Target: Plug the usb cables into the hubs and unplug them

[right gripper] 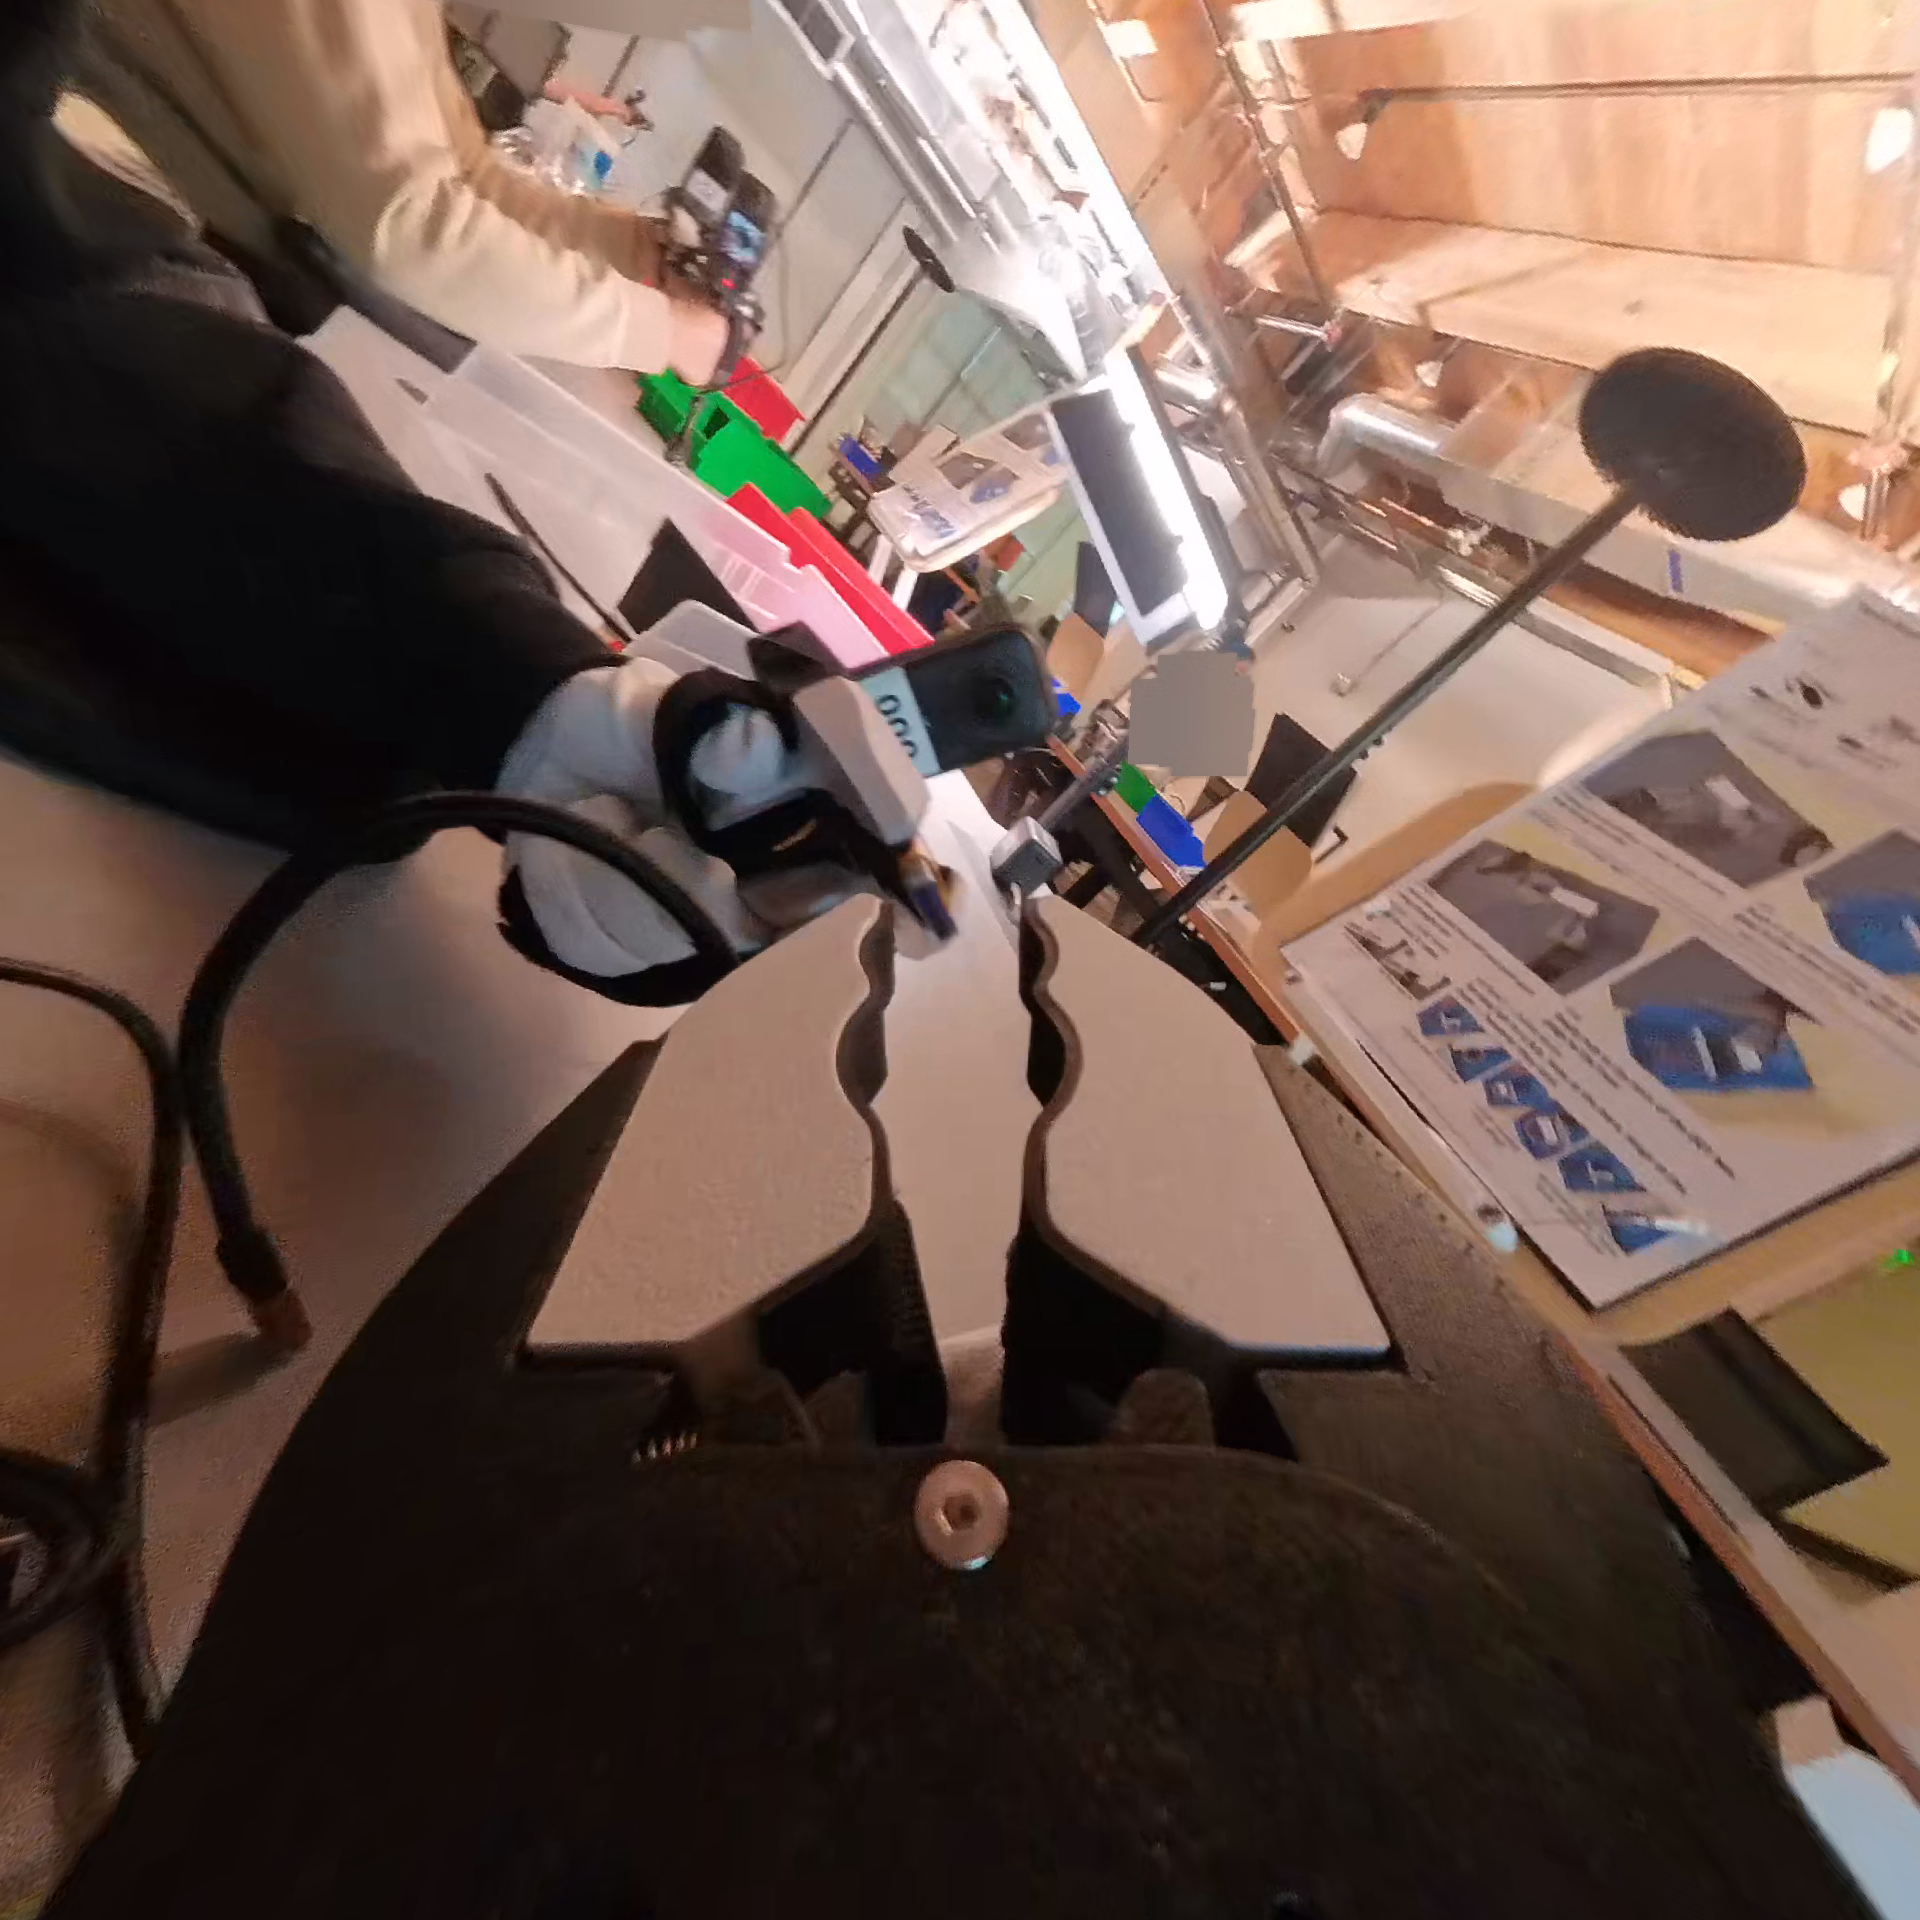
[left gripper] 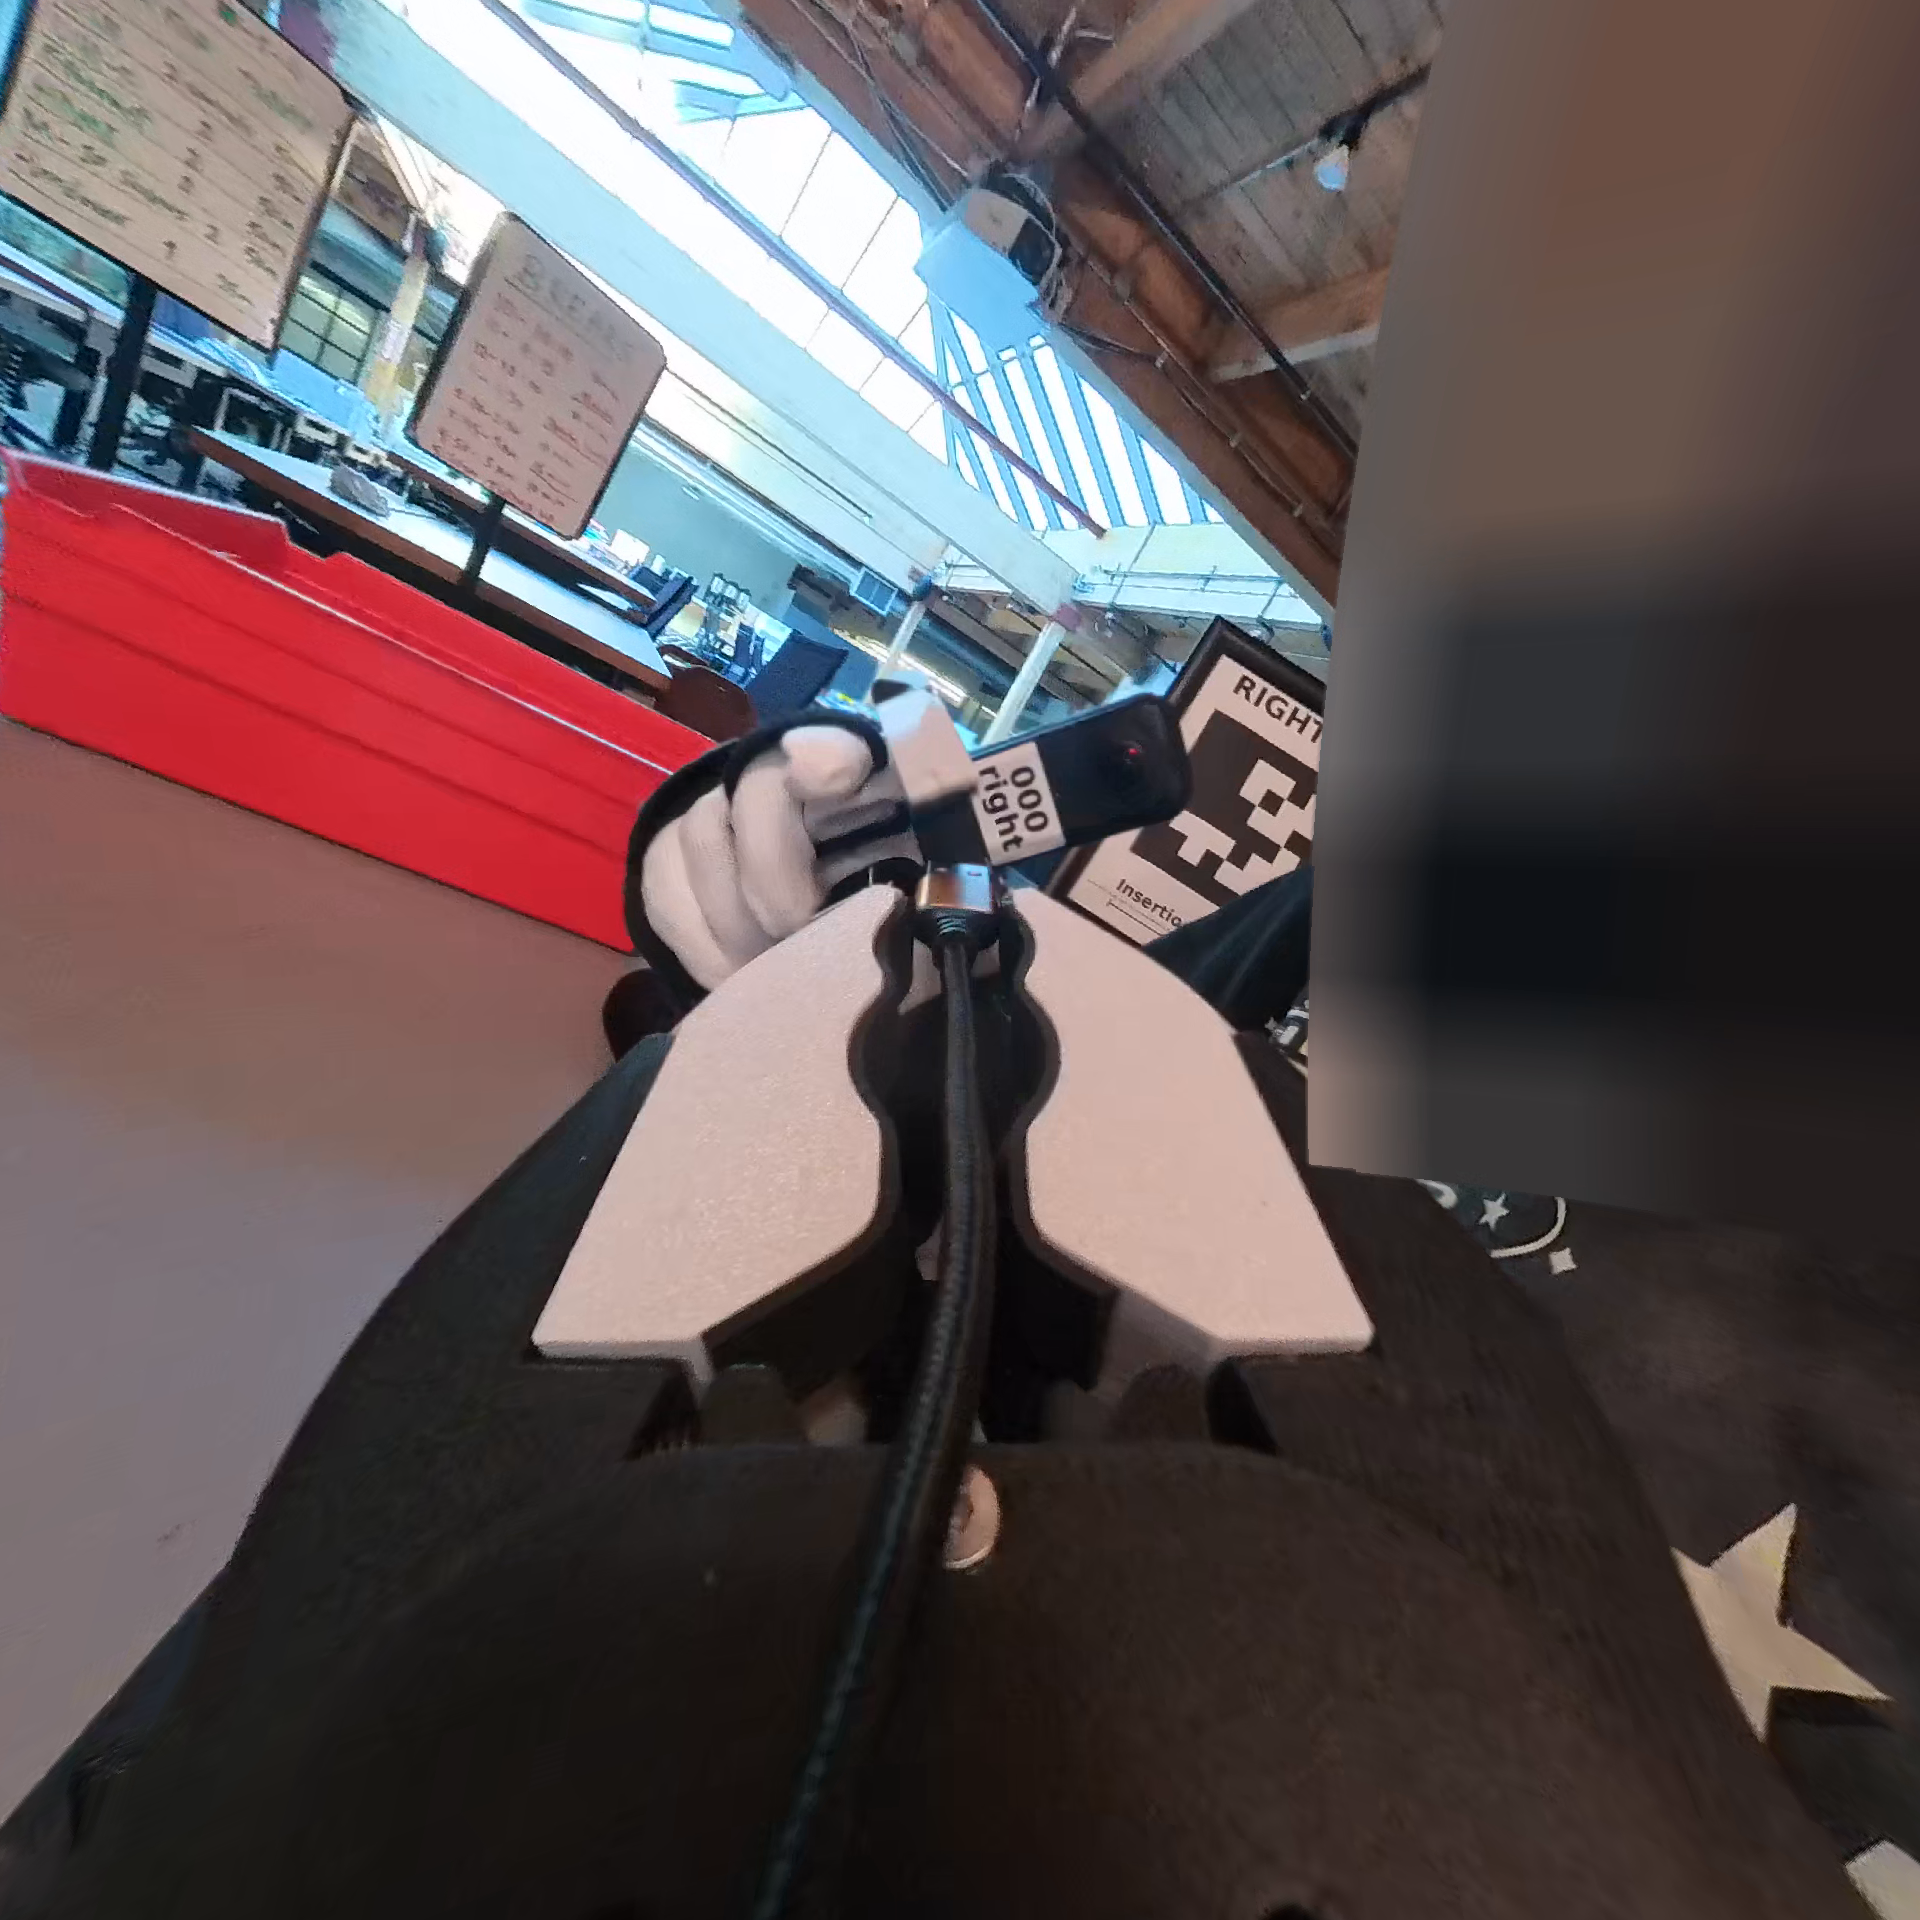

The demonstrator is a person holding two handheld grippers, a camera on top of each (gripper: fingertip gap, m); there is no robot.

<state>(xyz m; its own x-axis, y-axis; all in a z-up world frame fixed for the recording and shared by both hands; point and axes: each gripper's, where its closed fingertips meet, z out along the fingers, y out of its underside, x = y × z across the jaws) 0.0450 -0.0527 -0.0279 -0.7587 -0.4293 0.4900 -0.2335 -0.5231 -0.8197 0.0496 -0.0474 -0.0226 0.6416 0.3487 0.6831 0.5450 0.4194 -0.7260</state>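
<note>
In the left wrist view my left gripper (left gripper: 958, 914) is shut on a black braided USB cable (left gripper: 961, 1122). The cable runs back between the white fingers (left gripper: 769, 1122), and its metal plug (left gripper: 954, 890) sticks out at the tips. The right gripper's camera body (left gripper: 1091, 790), held in a white-gloved hand (left gripper: 758, 852), faces it from just beyond. In the right wrist view my right gripper (right gripper: 958, 914) stands a little open with nothing between its fingers (right gripper: 748, 1143). The left gripper (right gripper: 914, 883) is just ahead with the plug (right gripper: 932, 909) in it. No hub is clearly seen.
A red bin (left gripper: 312, 707) stands on the table at left, and a framed marker card (left gripper: 1236, 800) stands behind the grippers. Black cable loops (right gripper: 208, 987) lie at left. A small grey block (right gripper: 1025, 860) sits beyond the fingertips. Printed instruction sheets (right gripper: 1621, 987) lie at right, by a black stand (right gripper: 1455, 644). My left and right fingertips are right by each other.
</note>
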